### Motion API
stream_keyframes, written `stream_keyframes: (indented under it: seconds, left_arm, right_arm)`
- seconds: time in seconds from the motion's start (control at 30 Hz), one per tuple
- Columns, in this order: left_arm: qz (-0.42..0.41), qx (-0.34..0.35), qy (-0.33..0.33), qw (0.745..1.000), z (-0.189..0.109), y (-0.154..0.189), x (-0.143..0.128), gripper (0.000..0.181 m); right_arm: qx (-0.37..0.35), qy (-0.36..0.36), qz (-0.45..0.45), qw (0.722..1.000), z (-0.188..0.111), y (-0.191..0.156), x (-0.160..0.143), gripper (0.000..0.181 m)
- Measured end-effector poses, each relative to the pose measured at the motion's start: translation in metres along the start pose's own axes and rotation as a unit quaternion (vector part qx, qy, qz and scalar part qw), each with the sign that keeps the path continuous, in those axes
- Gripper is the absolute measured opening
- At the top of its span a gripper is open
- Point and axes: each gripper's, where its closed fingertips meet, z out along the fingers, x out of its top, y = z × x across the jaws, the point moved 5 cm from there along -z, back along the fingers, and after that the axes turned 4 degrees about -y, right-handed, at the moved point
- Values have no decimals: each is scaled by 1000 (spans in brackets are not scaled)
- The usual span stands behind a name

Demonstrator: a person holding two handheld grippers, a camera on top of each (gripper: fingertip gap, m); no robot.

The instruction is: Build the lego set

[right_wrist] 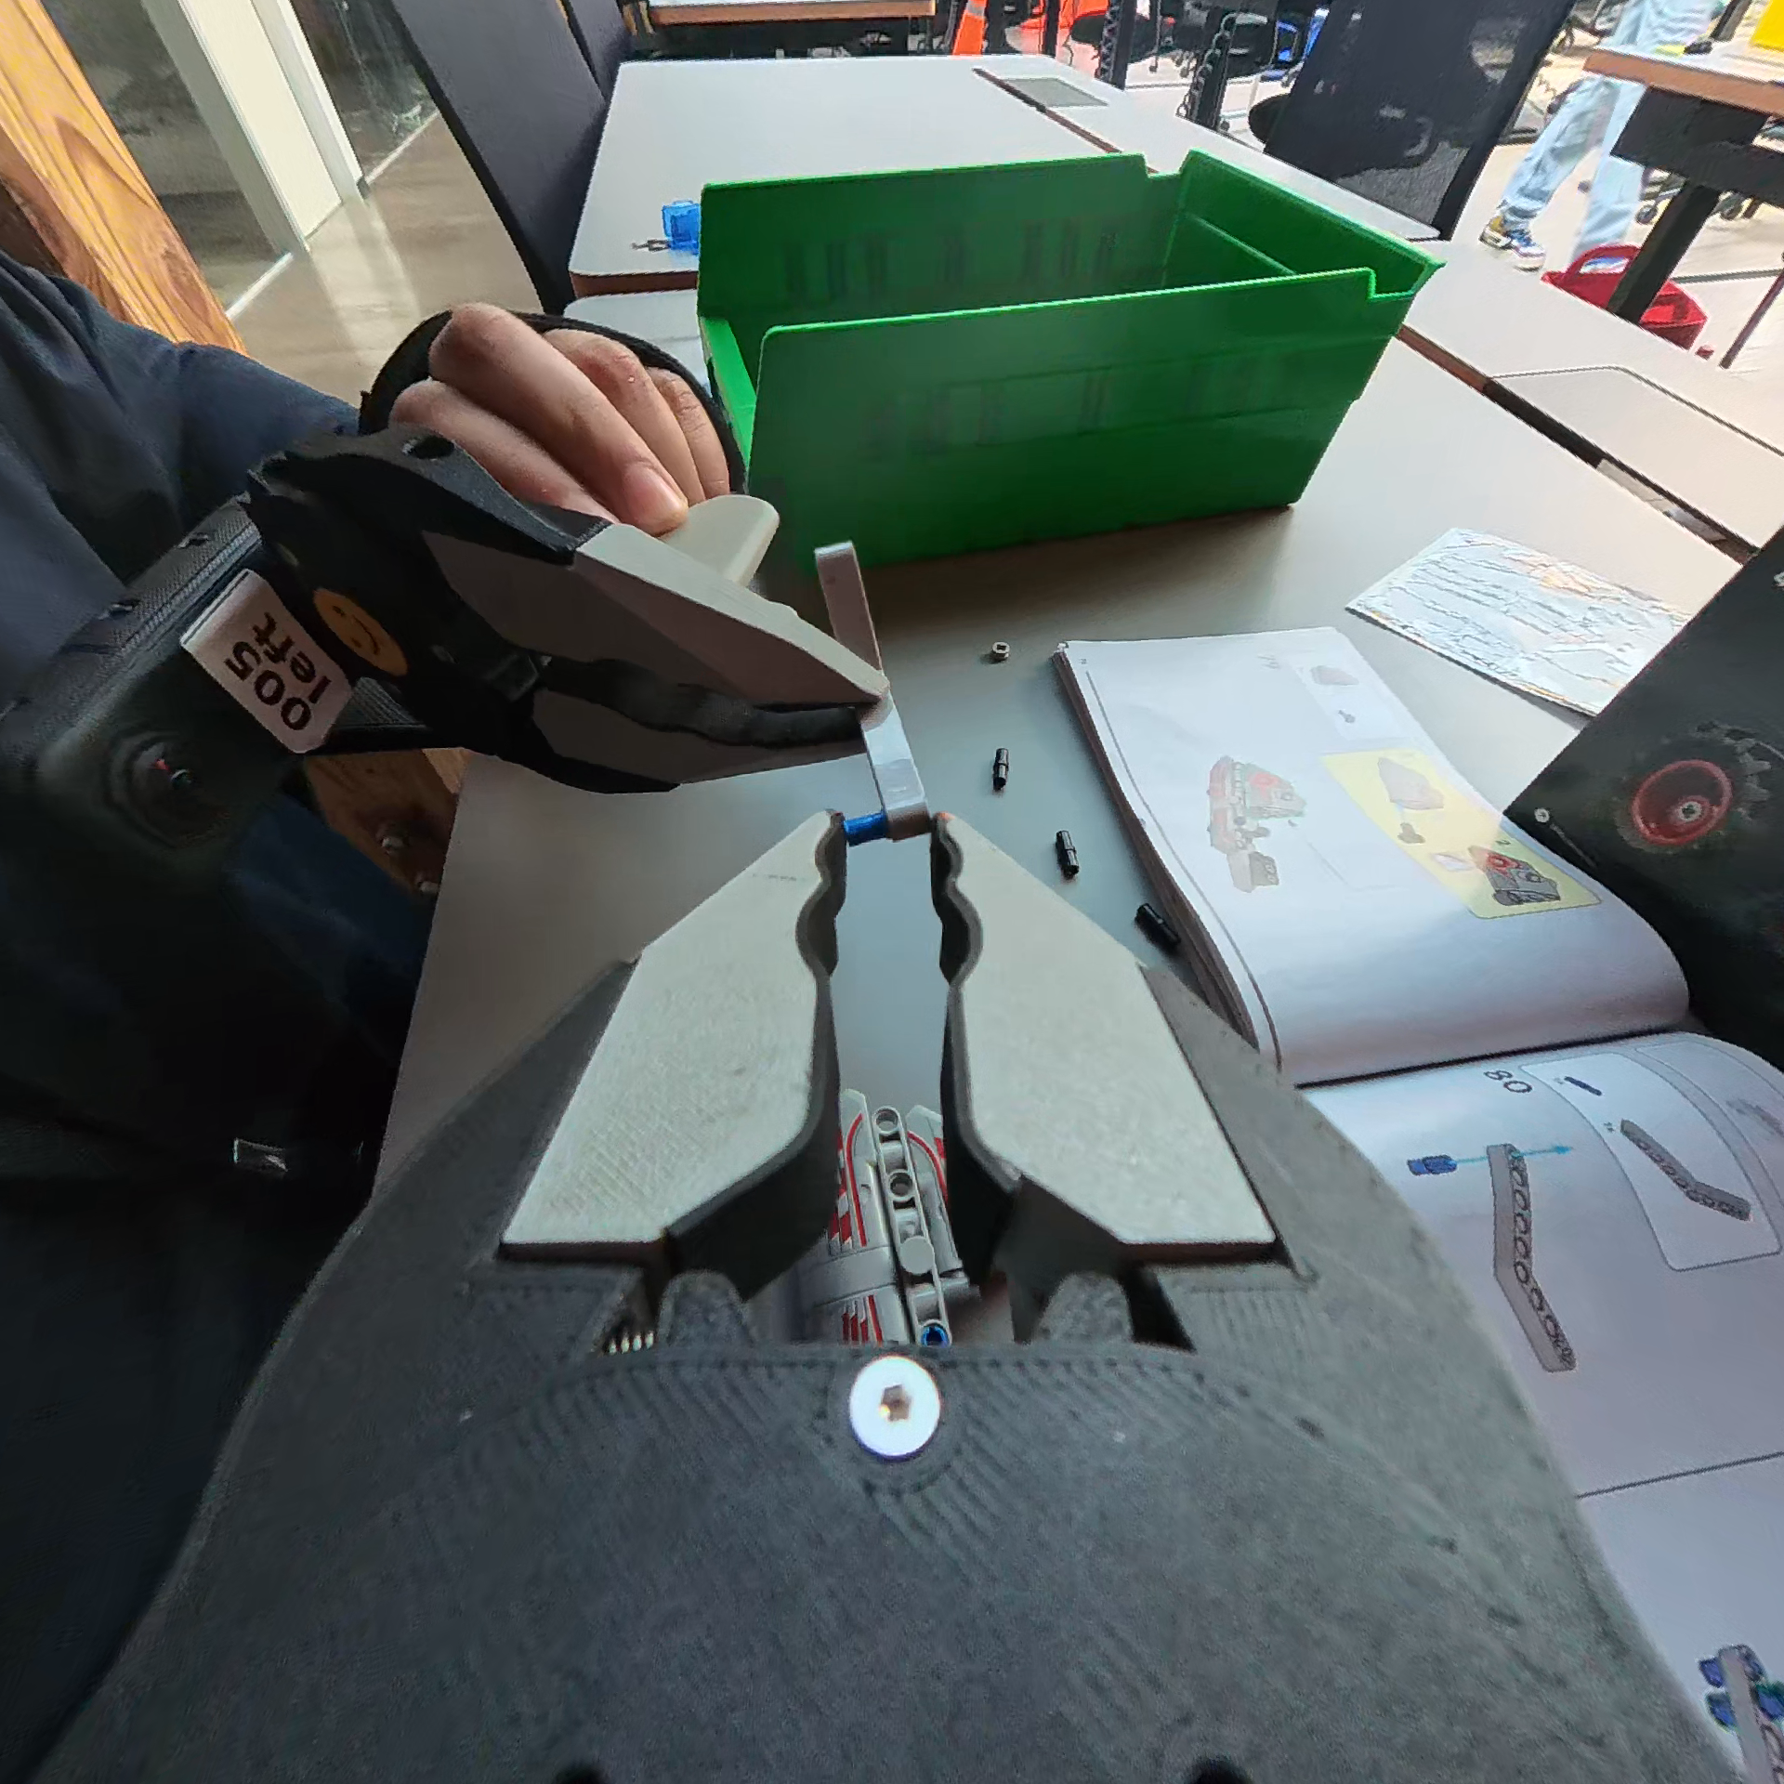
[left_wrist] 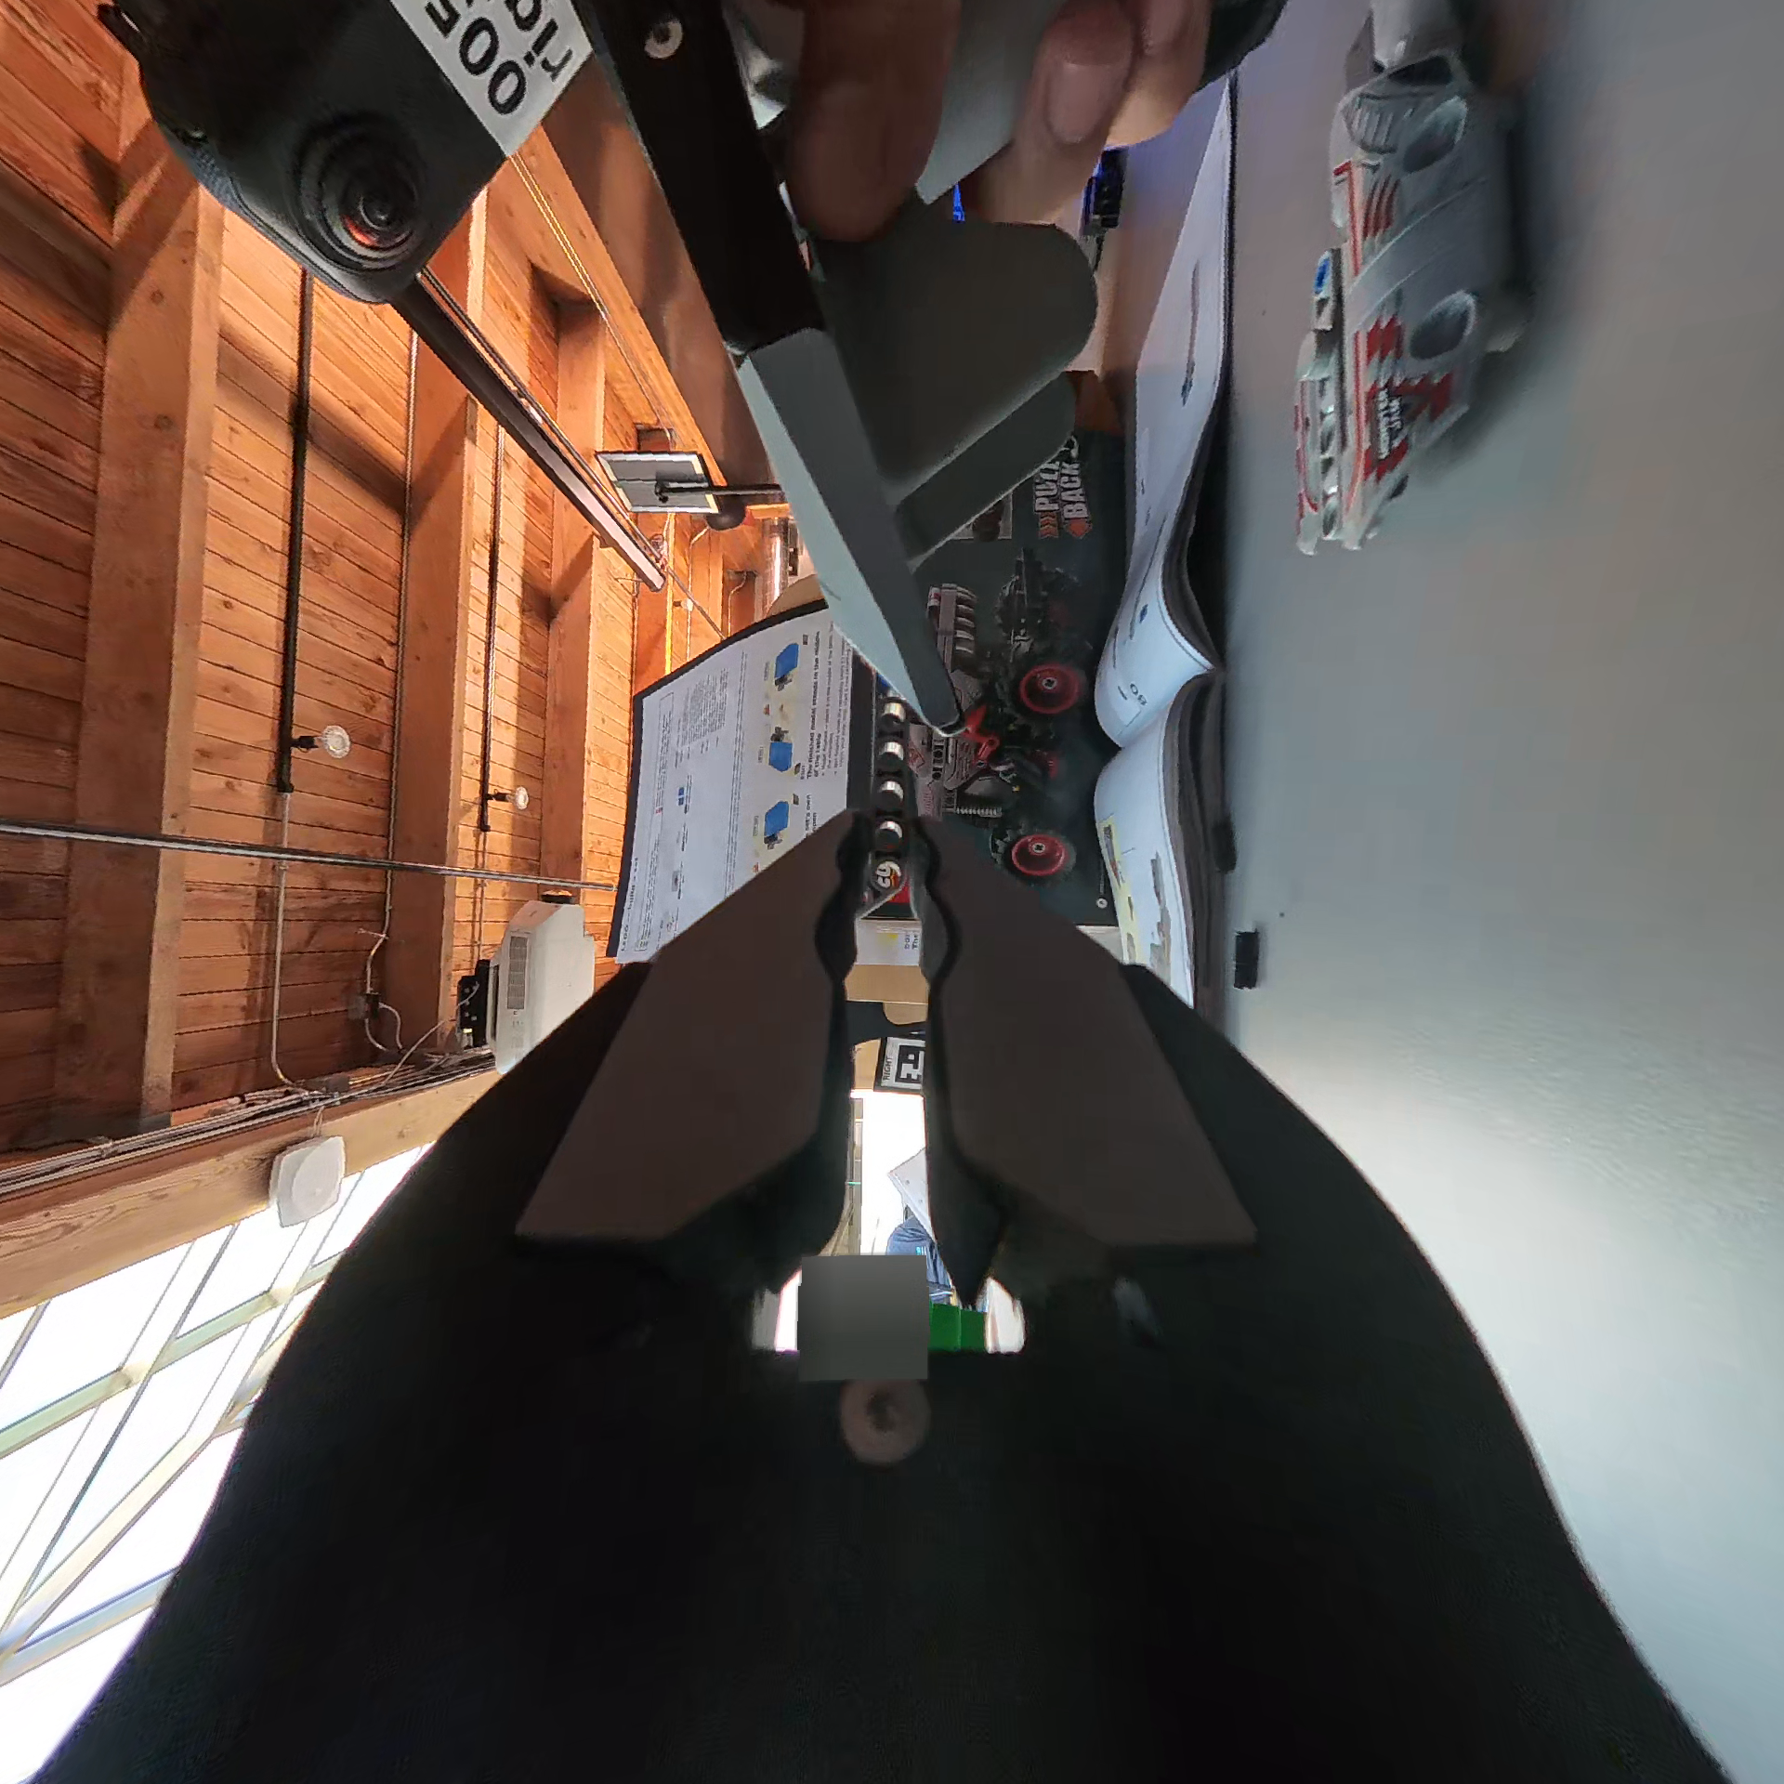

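Note:
My left gripper is shut on a long grey angled lego beam, seen end-on between its tips. In the right wrist view the left gripper comes in from the left and holds the beam in mid air above the table. My right gripper pinches a short blue pin against the beam's lower end, its fingertips touching pin and beam. In the left wrist view the right gripper reaches down from above to the beam's far end.
A white and red lego car lies on the grey table, with the open instruction booklet to the right. Three black pins lie beside it. A green bin stands behind. A black lego box is at the right. Both grippers' tips are close together, under 4 cm apart.

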Motion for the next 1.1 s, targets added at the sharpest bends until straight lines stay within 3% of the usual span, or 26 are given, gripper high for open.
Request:
stream_keyframes:
  seconds: [0.3,0.5,0.6,0.7,0.83,0.9,1.1]
  left_arm:
    - [-20,-18,2,1000,3,5,-2,6]
    - [-107,-63,-26,992,8,5,-17,12]
    - [-204,-110,-11,973,8,1,-23,26]
    - [-308,-177,25,935,10,1,-23,44]
    - [-367,-241,63,896,9,4,-19,26]
    - [-370,-251,74,891,8,5,-17,14]
    - [-370,-260,88,887,6,5,-15,6]
  right_arm:
    - [-75,-35,-89,993,0,0,-5,14]
    - [-153,-76,-148,974,-5,15,-14,13]
    - [-178,-75,-198,961,-13,19,-15,13]
    - [-184,-79,-251,947,-16,18,-17,13]
    - [-195,-83,-307,928,-15,12,-21,12]
    - [-189,-77,-324,924,-12,8,-21,13]
    - [-178,-89,-348,916,-3,7,-24,14]
